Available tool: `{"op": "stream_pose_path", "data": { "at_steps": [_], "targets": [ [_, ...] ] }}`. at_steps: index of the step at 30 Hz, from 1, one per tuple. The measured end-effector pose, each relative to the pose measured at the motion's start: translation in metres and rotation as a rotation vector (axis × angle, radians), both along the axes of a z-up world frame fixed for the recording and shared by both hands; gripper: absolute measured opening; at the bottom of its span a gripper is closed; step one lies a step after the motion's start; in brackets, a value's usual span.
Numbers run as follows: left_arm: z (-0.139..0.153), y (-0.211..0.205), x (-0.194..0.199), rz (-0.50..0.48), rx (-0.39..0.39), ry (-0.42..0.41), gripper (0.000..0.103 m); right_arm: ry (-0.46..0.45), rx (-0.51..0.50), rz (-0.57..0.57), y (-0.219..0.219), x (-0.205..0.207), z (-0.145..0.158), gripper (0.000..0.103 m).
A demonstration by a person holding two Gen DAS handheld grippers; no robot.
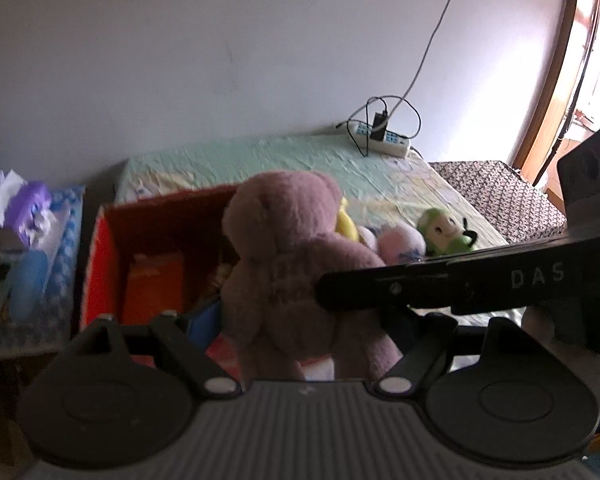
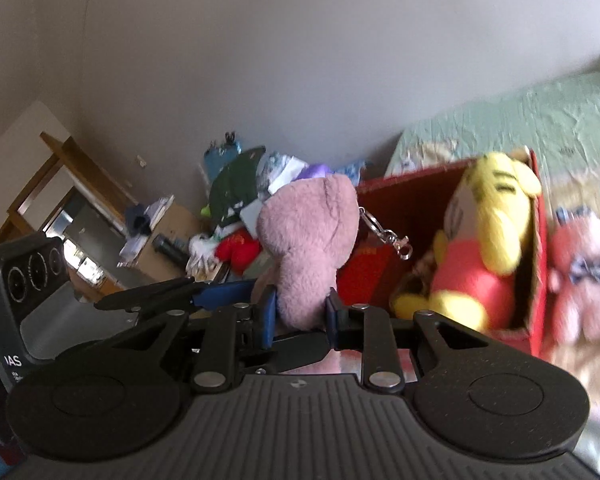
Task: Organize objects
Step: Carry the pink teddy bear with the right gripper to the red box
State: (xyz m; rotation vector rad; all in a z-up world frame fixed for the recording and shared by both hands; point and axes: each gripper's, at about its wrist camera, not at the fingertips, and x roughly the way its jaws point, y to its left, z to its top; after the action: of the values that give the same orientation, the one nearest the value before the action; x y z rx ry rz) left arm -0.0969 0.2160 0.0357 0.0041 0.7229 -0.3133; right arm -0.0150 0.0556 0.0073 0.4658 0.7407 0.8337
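In the left wrist view, the pink plush bear point(image 1: 288, 264) stands upright just ahead of the left gripper point(image 1: 300, 344), whose own fingertips are not visible, so its state cannot be told. The right gripper's arm point(image 1: 440, 284) crosses in from the right to the bear. The red box point(image 1: 104, 248) lies behind and to the left, open.

In the right wrist view, the right gripper point(image 2: 302, 312) clamps the bear's lower body, long axis upright. The box point(image 2: 538, 264) sits just right, holding a yellow plush point(image 2: 488, 248).
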Motion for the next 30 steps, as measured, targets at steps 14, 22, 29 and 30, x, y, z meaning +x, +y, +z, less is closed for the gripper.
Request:
{"op": "stream_pose_path", "data": {
  "at_steps": [14,22,29,30],
  "targets": [
    [-0.012,0.044,0.084,-0.077,-0.016,-0.007,0.081,0.012,-0.067,-0.188,0.03,0.052,-0.022,0.027],
    [-0.055,0.047,0.128,-0.105,-0.056,0.108,0.081,0.084,-0.155,-0.249,0.036,0.079,-0.052,0.026],
    [-0.085,0.051,0.154,-0.108,-0.085,0.199,0.081,0.106,-0.271,-0.266,0.048,0.09,-0.065,0.026],
    [-0.088,0.051,0.157,-0.107,-0.087,0.207,0.082,0.114,-0.277,-0.269,0.048,0.092,-0.066,0.026]
  ]
}}
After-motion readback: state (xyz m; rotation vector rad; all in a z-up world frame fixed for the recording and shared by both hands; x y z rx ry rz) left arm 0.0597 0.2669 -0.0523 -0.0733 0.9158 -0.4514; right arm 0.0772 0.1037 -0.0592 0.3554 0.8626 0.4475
